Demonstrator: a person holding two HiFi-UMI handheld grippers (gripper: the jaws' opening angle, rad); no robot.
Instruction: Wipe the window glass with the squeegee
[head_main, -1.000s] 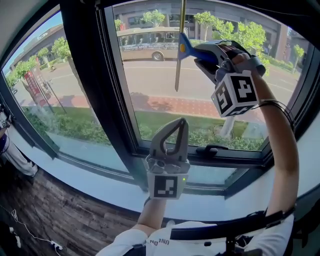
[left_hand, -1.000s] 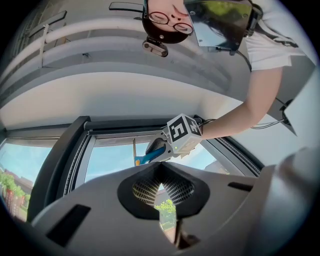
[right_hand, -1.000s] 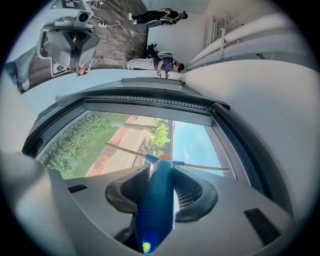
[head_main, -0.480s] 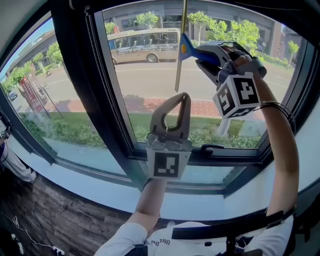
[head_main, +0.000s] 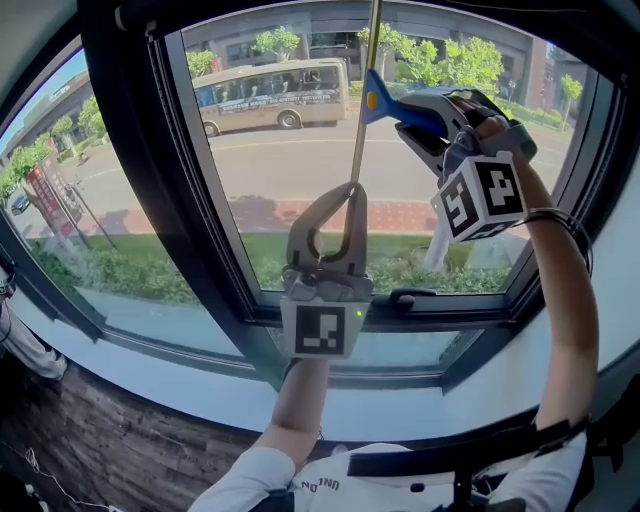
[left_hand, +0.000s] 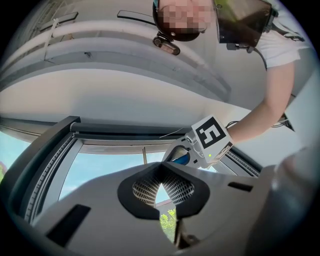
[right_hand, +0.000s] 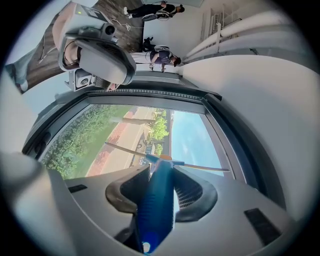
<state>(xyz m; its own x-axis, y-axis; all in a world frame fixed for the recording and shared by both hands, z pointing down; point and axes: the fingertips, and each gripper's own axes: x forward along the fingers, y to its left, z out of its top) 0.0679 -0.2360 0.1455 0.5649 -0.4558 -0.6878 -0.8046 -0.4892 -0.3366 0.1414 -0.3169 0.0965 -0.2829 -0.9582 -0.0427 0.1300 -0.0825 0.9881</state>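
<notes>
At the window glass (head_main: 270, 180), right claw (head_main: 410, 118) grips the squeegee handle (head_main: 402, 108); left claw (head_main: 352, 192) clenched, empty.

Beige bus (head_main: 265, 95) on street (head_main: 300, 160), trees (head_main: 470, 62) alongside

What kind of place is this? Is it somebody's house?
Probably an upstairs room in a town building, though I can't tell if it's a house. There's a big dark-framed window, a bus on the street below, and trees outside.
</notes>
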